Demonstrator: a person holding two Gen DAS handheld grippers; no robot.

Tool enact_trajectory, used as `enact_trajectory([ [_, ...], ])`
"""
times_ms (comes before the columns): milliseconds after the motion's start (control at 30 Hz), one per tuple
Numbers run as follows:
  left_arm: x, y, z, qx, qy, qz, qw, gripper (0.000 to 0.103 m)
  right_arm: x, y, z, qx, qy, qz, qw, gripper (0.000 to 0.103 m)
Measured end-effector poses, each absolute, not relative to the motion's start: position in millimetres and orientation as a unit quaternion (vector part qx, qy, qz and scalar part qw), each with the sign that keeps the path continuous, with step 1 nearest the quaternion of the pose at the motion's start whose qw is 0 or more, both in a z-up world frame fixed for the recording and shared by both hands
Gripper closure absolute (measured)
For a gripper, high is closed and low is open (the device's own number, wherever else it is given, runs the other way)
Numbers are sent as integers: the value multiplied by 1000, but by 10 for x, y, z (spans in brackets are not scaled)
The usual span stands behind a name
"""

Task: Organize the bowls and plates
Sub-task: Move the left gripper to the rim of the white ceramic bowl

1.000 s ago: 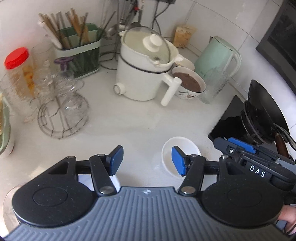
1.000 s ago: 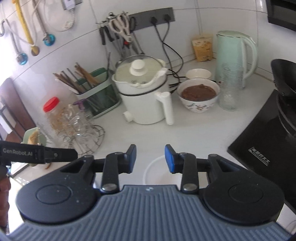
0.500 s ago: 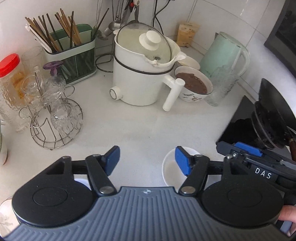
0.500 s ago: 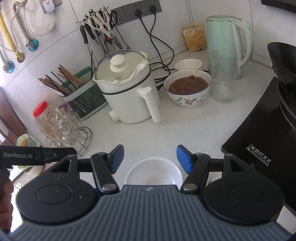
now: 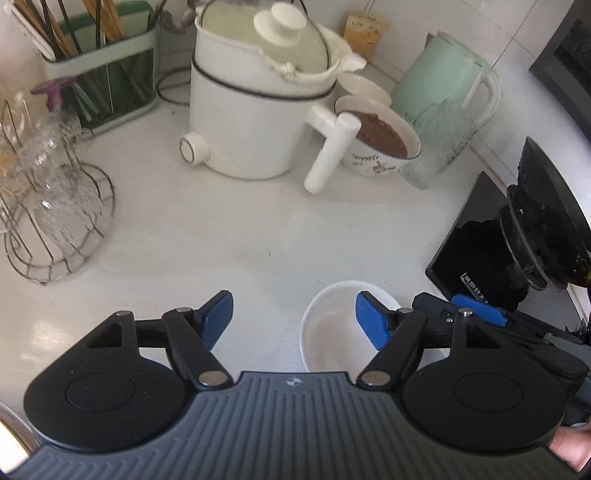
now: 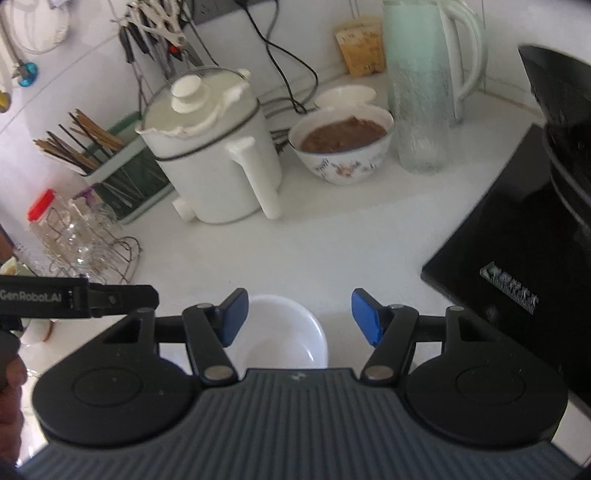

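— Right gripper?
— Spread wide, empty, angled down over the white bowl; bowl under the left pad.
— Left gripper?
— Wide apart too, gripping nothing, beside that bowl, toward the glass rack.
— Only from the right camera?
— Hanging scissors.

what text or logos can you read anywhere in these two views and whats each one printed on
"GenRobot.AI": white letters on the black body of the left claw, seen at the left edge of the right wrist view.
Logo and characters on the black cooktop corner: too blurred to read in either view.
Tan packet against the wall tiles: print too small to read.
Small emblem on each claw's grey ribbed base: a mark, not legible text.
No other readable text.
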State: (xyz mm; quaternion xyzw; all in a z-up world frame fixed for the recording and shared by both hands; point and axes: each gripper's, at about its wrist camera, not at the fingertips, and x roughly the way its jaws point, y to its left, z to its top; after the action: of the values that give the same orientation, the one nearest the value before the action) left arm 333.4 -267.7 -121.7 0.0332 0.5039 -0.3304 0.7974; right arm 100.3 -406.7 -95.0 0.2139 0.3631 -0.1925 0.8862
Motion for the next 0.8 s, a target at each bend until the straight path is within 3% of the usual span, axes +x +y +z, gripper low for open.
enact_trajectory([
  [167, 3379, -2820, -1443, 34, 544, -329, 771, 26, 1030, -4127, -1111, 236, 381, -191, 874, 43],
  [433, 3392, -2972, -1613, 54, 562, -325, 759, 26, 1029, -4137, -1262, 239, 399, -200, 862, 63],
  [633, 3389, -2964, -1723, 56, 579, -323, 747, 28, 972, -4199, -1355, 268, 403, -208, 850, 68],
  [733, 3362, -2961, -1753, 51, 577, -322, 749, 38, 966, -4219, -1393, 273, 406, -208, 847, 73],
  [800, 3359, -2959, -1772, 54, 577, -316, 751, 51, 961, -4235, -1411, 280, 405, -205, 846, 74],
])
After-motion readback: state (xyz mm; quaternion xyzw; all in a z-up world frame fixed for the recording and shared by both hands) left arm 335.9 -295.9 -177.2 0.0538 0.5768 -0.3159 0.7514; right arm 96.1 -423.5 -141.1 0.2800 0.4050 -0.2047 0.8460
